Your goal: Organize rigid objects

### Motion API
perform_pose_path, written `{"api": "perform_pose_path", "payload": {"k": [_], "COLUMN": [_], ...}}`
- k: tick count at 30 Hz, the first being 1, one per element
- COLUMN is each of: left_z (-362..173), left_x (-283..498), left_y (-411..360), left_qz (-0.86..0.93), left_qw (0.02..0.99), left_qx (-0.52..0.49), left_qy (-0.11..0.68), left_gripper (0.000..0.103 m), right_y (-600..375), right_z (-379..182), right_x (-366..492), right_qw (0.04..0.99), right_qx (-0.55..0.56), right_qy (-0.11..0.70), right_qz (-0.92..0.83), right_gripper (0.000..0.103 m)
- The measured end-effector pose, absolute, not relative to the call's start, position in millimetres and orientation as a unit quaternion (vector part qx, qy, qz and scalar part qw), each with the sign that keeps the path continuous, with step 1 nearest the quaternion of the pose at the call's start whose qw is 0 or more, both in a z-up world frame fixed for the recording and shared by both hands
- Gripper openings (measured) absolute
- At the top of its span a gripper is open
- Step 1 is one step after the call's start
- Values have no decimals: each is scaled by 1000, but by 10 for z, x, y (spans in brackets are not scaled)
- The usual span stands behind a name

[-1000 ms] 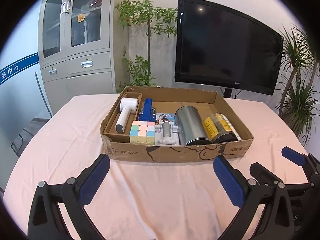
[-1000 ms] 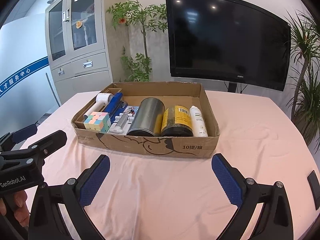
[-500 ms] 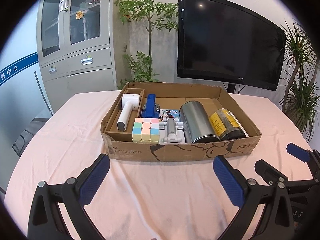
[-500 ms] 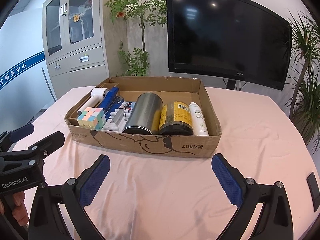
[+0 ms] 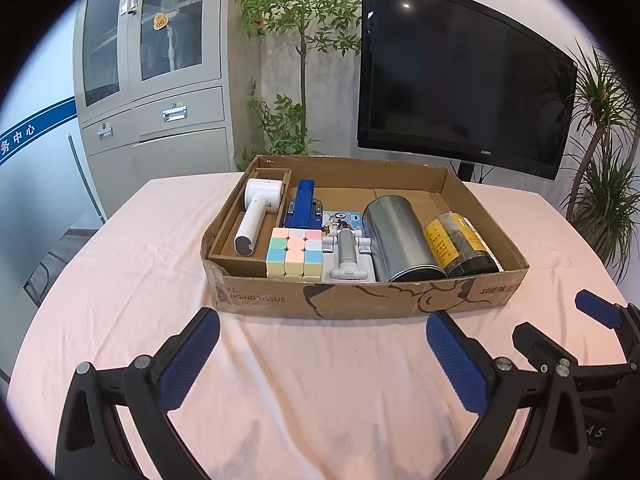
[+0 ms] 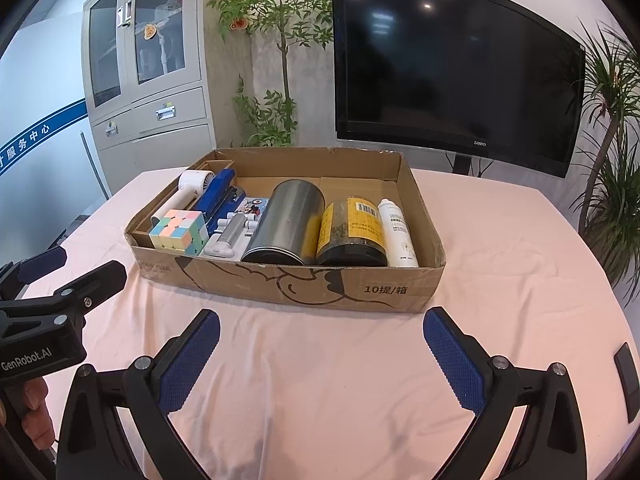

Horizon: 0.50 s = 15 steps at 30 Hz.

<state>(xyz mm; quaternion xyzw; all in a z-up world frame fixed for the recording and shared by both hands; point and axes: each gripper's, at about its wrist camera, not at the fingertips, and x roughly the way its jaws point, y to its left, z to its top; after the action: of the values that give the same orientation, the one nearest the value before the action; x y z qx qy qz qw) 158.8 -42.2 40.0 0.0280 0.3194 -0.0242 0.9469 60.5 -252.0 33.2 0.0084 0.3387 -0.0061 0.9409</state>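
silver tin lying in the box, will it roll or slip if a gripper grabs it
The silver tin lies on its side, so it would probably roll, though the jar and white tray flank it closely. Its smooth metal wall looks slippery. Its weight cannot be judged.

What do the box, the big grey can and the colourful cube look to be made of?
The box looks like plain brown corrugated cardboard: matte, printed, with ragged, creased edges. The grey can appears to be metal with a brushed, dull sheen and a dark rimmed end. The cube seems to be smooth plastic in pastel tiles, though the finish is hard to judge.
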Motion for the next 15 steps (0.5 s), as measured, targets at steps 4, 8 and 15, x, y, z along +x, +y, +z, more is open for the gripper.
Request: {"api": "perform_pose_path", "payload": {"k": [4,8,15], "left_z": [388,384,377], "left_x": [1596,1595,1596], "left_y": [-439,-452,-461], "left_qz": [-28,-28,-28], "left_qw": [946,946,946], "left_qx": [30,30,32], "left_qy": [320,320,322], "left_gripper": [103,103,103], "right_y": [-2503,-2508,-2493], "right_z": [316,306,285], "right_x": [599,608,610], "right_qw": [940,940,940], "right_qx": [9,11,12], "right_qy": [340,340,342], "right_qz": [-8,-12,-14], "right_gripper": [102,102,102]}}
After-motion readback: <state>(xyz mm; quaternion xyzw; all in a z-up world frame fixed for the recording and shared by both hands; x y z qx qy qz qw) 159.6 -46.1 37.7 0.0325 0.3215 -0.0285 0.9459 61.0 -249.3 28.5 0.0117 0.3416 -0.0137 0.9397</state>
